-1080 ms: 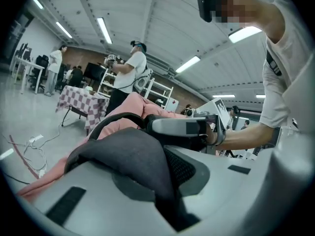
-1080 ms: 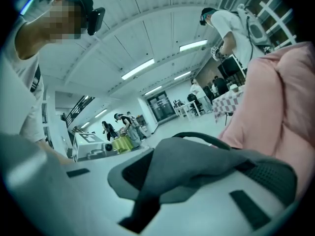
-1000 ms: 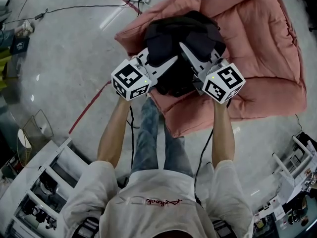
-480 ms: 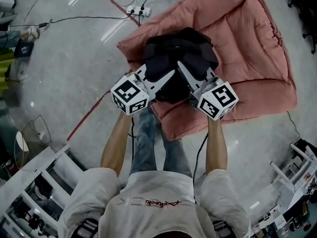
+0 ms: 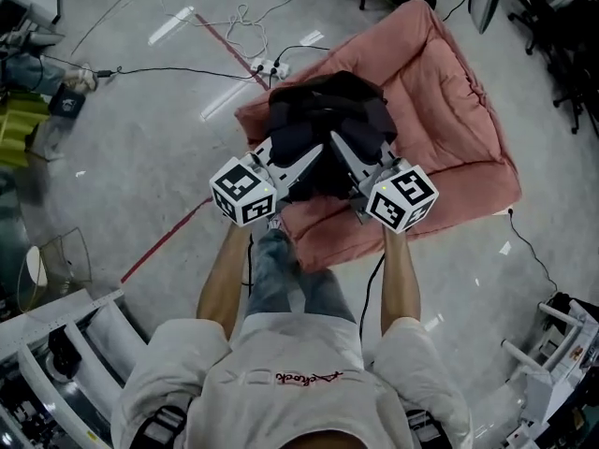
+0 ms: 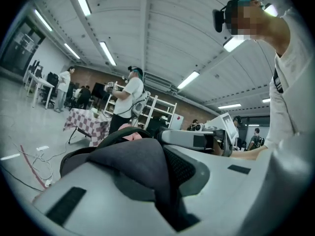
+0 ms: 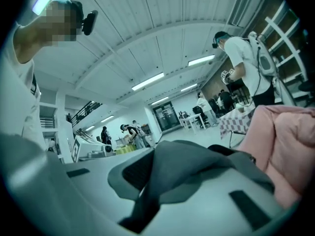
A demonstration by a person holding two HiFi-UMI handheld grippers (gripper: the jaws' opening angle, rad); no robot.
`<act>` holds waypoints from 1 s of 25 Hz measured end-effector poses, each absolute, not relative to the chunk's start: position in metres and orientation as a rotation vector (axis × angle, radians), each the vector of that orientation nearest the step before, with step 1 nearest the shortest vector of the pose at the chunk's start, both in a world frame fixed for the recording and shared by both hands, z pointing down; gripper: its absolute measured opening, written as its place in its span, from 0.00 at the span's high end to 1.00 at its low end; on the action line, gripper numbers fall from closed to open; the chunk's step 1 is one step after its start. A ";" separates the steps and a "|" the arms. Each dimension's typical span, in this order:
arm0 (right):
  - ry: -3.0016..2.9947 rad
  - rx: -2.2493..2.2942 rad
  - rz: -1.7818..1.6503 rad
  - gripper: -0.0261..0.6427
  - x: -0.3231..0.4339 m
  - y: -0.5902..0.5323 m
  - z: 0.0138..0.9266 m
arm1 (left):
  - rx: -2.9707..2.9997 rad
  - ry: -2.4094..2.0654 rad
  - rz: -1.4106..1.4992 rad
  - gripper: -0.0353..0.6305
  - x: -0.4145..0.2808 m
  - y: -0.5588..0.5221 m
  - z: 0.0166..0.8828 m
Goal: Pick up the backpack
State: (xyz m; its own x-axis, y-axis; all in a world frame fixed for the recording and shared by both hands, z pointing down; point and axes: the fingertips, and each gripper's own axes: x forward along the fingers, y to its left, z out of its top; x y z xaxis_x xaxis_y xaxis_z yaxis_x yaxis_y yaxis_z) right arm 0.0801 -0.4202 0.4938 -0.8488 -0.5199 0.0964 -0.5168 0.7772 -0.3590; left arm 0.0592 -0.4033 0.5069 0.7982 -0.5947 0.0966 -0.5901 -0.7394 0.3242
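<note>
A black backpack (image 5: 323, 120) hangs between my two grippers, above a pink cushion (image 5: 440, 101) on the floor. My left gripper (image 5: 314, 154) is shut on the dark fabric of the backpack's near left edge. My right gripper (image 5: 339, 143) is shut on the fabric of the near right edge. In the left gripper view grey backpack cloth (image 6: 142, 166) is pinched between the white jaws. The right gripper view shows the same grey cloth (image 7: 187, 176) clamped between its jaws, with the pink cushion (image 7: 285, 136) at the right.
A power strip and cables (image 5: 267, 64) lie on the grey floor behind the cushion. A red floor line (image 5: 164, 241) runs at the left. White racks (image 5: 56, 344) stand at the lower left and lower right (image 5: 552, 363). Other people (image 6: 125, 102) stand far off.
Both grippers have risen with the backpack held between them. The backpack has come up off the pink cushion, and the floor and cushion look smaller and farther away.
</note>
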 end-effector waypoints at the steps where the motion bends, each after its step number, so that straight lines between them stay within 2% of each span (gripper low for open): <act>1: 2.948 -0.853 -0.582 0.89 0.082 -0.417 0.479 | 2.661 -0.915 -0.024 0.88 0.061 -0.400 0.492; 9: 2.950 -0.818 -0.401 0.89 0.091 -0.377 0.354 | 2.771 -0.989 -0.093 0.88 0.068 -0.357 0.362; 14: 2.935 -0.806 -0.346 0.89 0.086 -0.337 0.303 | 2.826 -1.009 -0.110 0.88 0.063 -0.313 0.312; 25: 2.942 -0.861 -0.346 0.89 0.100 -0.246 0.303 | 2.808 -0.940 -0.113 0.88 0.075 -0.230 0.312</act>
